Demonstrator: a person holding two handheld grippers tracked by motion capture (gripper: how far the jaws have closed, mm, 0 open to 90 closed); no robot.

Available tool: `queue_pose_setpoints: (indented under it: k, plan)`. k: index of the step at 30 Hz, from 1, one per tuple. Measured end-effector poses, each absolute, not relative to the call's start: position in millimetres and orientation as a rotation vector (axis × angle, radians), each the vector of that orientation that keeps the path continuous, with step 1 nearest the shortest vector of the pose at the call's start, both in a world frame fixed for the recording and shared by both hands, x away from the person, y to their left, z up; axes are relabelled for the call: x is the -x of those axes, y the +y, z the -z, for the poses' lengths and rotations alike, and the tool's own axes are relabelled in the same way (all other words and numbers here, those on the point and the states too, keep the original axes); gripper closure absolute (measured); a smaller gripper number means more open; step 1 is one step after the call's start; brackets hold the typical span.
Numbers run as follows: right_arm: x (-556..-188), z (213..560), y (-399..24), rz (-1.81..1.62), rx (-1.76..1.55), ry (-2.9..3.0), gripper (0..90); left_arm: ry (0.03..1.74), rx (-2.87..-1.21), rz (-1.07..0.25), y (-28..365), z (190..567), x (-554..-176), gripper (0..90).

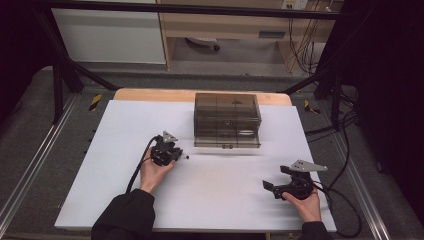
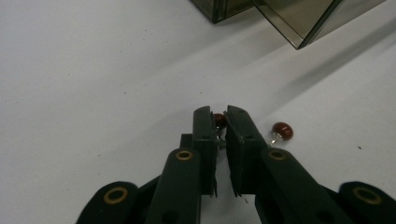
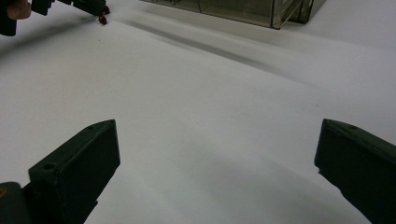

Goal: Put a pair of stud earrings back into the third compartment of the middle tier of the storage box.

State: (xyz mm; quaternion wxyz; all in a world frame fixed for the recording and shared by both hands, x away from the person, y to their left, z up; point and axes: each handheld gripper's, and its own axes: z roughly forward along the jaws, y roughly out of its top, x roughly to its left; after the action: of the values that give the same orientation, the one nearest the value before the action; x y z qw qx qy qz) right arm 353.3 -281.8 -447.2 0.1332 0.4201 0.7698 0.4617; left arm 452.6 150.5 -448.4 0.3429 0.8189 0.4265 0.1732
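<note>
My left gripper point(image 2: 222, 114) rests low on the white table, shut on a small red bead point(image 2: 219, 120) pinched at its jaw tips. A second red bead point(image 2: 282, 130) on a short metal pin lies on the table just to the right of those jaws. From above, the left gripper point(image 1: 177, 156) sits in front of the left corner of a smoky clear plastic box point(image 1: 226, 120). My right gripper point(image 3: 218, 128) stands open over bare table with nothing between its jaws. In the high view the right gripper point(image 1: 268, 188) is at the front right, well apart from the box.
The smoky box point(image 3: 233, 9) has several compartments and stands at the middle back of the white table top point(image 1: 125, 150). A black cable point(image 1: 137, 170) trails from the left gripper along the forearm. Black frame bars and loose cables point(image 1: 340, 125) flank the table.
</note>
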Motion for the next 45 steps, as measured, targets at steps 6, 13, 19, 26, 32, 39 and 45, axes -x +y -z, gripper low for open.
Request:
queue_pose_setpoints:
  k: [6,13,19,26,32,39,45]
  plan:
    - [-353,447,-282,-1.339,-1.22,2.234,0.7,1.097,-2.122,-0.446,152,444,-450,81.9]
    - [-353,447,-282,-1.339,-1.221,2.236,0.7,1.089,-2.108,-0.43,157,433,-444,82.2]
    - [-353,447,-282,-1.338,-1.22,2.235,0.7,1.071,-2.108,-0.412,157,425,-439,82.3]
    - [-353,447,-282,-1.336,-1.218,2.238,0.7,1.032,-2.103,-0.404,153,410,-432,82.4]
    - [-353,447,-282,-1.336,-1.22,2.238,0.7,0.988,-2.099,-0.398,142,397,-429,82.4]
    - [-353,447,-282,-1.335,-1.222,2.237,0.7,0.945,-2.099,-0.388,124,386,-428,82.5]
    - [-353,447,-282,-1.333,-1.219,2.241,0.7,0.913,-2.115,-0.375,110,380,-430,82.5]
